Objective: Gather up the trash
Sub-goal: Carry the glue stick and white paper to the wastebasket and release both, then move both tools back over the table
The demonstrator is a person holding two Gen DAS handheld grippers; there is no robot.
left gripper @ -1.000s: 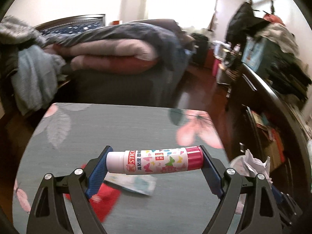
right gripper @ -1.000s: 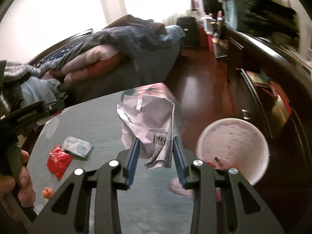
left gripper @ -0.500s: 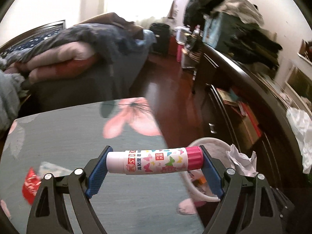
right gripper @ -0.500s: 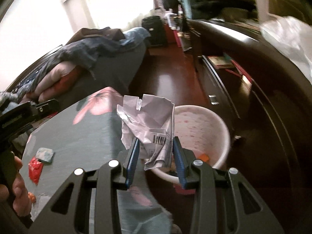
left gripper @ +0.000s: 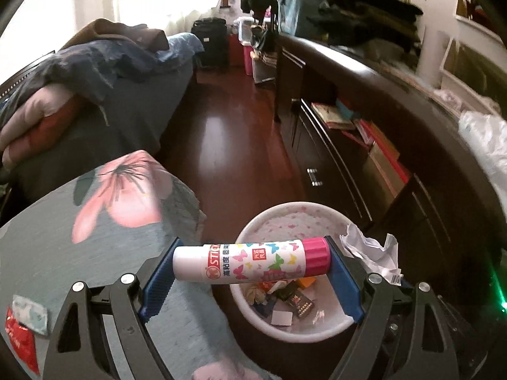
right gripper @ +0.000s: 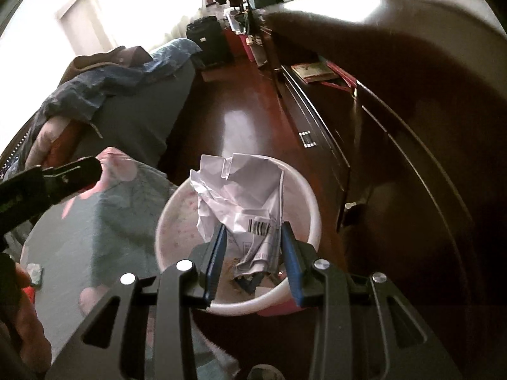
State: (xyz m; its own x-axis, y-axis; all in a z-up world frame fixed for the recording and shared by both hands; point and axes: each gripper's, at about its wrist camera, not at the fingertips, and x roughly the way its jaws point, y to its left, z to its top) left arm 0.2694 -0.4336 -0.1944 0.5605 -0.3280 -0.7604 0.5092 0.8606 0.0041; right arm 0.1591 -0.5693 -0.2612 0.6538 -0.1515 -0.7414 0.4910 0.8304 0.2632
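Observation:
My left gripper (left gripper: 252,264) is shut on a glue stick (left gripper: 253,261) with a pink cap, held crosswise above the white bin (left gripper: 285,215) on the floor beside the table. The bin holds several scraps. My right gripper (right gripper: 253,247) is shut on a crumpled white paper (right gripper: 240,190) and holds it directly over the same bin (right gripper: 312,202). The paper also shows in the left wrist view (left gripper: 370,250) at the bin's right rim. The left gripper's body (right gripper: 47,180) shows at the left of the right wrist view.
The table has a grey flowered cloth (left gripper: 79,221). A red wrapper (left gripper: 19,345) and a pale packet (left gripper: 30,313) lie on it at the left. A dark cabinet (left gripper: 364,158) runs along the right. A bed (left gripper: 95,72) stands behind.
Both grippers have swung right from over the table to above the bin, each still holding its item. The bin now lies directly under both.

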